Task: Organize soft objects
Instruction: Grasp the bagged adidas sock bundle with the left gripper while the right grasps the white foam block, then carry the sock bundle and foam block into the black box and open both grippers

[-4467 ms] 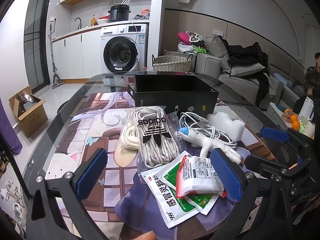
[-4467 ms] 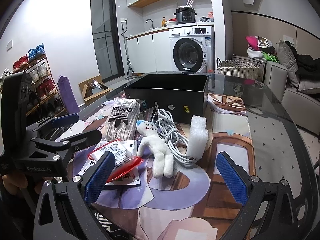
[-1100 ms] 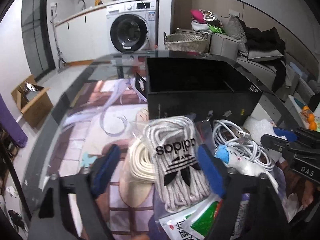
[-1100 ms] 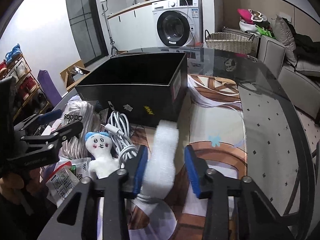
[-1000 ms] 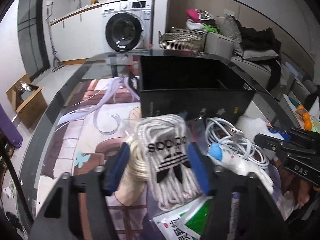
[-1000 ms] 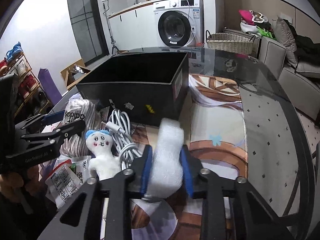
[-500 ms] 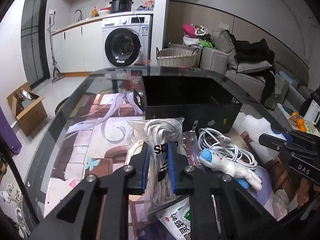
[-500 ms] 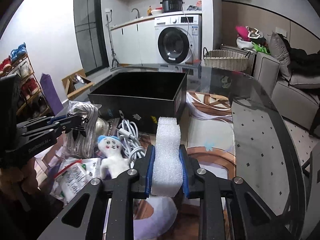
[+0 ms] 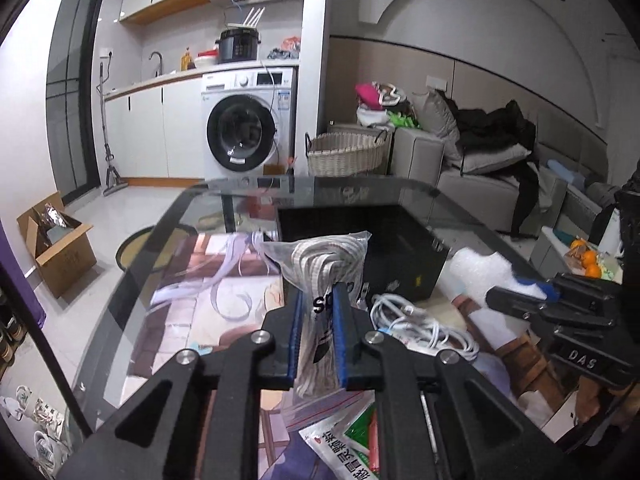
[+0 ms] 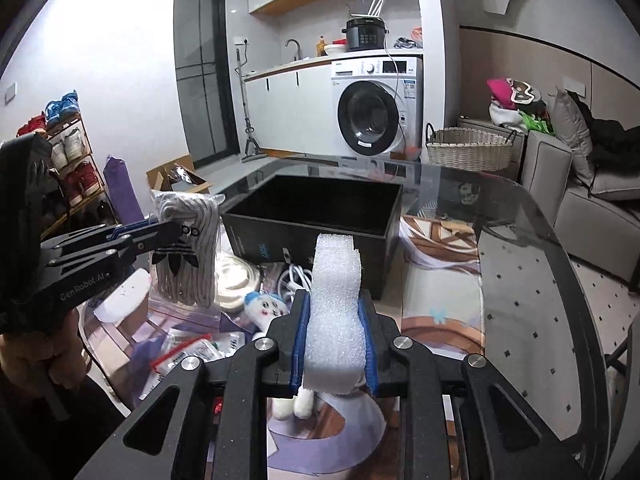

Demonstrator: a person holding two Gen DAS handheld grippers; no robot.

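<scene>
Left hand-held gripper (image 9: 317, 312) clamps a bagged rope bundle (image 9: 326, 264), raised above the surface (image 9: 132, 300). Right hand-held gripper (image 10: 334, 320) clamps a white foam block (image 10: 335, 300), held before the black box (image 10: 316, 216).

Glass table, cluttered on my side

I'm over a dark glass table (image 10: 520, 256) with a printed illustrated mat (image 10: 436, 300) under the top. On it: an open black box (image 10: 316, 216); in front, a white cable coil (image 9: 420, 320), a small plush doll (image 10: 264, 308), medicine sachets (image 9: 344, 444), and a cream rope coil (image 10: 234, 280) beside the box.
</scene>
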